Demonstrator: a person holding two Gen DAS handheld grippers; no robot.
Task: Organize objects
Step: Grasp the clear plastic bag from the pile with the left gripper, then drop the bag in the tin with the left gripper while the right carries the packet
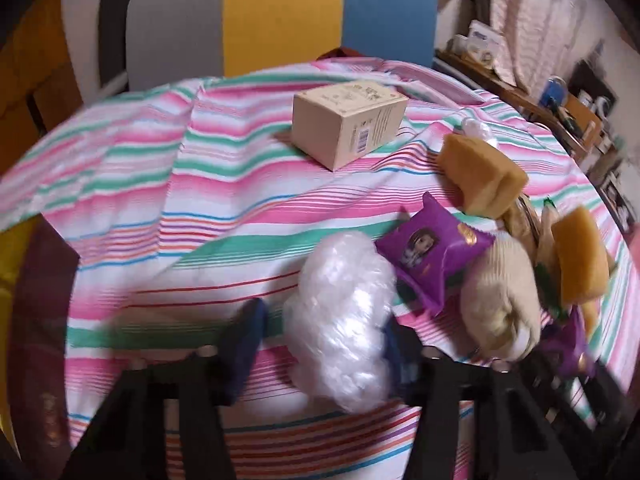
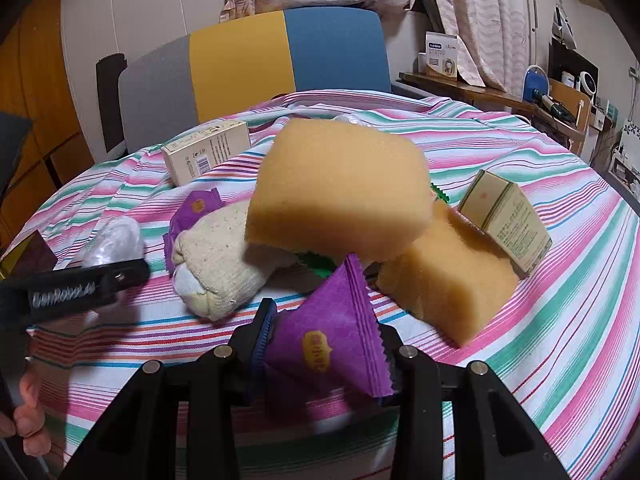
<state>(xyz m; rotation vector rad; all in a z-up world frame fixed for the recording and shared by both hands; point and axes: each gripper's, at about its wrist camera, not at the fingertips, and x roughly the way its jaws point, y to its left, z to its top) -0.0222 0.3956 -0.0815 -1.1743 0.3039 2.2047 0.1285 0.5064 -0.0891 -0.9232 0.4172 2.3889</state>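
Plastic wad [image 1: 344,320] pinched in left gripper [image 1: 320,344]; purple packet [image 2: 332,344] clamped in right gripper [image 2: 324,356].

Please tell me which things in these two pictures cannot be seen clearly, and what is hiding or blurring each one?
- Left wrist view: the clear plastic bundle is smeared by motion blur, so the tongs' contact with it is unclear.
- Right wrist view: a green wrapper is mostly hidden under the upper sponge.
- Right wrist view: print on the small box is too small to read.
- Right wrist view: a hand is cut off by the left edge.
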